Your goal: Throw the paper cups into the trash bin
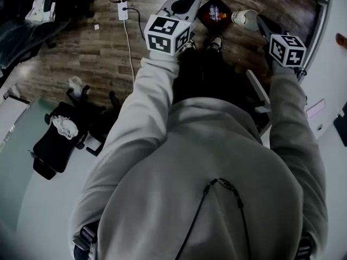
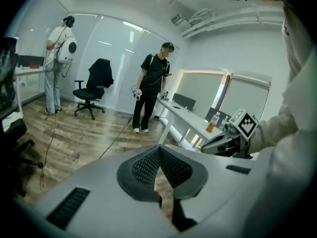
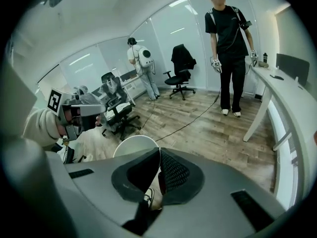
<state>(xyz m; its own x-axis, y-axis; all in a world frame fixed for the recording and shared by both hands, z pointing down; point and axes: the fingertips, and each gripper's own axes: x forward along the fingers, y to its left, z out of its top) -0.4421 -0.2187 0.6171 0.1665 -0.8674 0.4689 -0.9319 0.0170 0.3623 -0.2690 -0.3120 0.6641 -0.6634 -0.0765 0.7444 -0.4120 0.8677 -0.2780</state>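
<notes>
Right tongs [image 3: 159,157] pinch the rim of the white paper cup [image 1: 244,18] just right of what looks like a dark round trash bin [image 1: 213,13], left tongs [image 2: 159,155] shut and empty; releasing now could drop it on the wooden floor [image 1: 81,53].

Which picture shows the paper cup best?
The head view: the whole paper cup shows, pinched by the right gripper near the trash bin. The right gripper view shows only its white curved edge behind the fingers. The left gripper view doesn't show it.

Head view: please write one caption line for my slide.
Right hand-held gripper holds a paper cup near the trash bin.
</notes>
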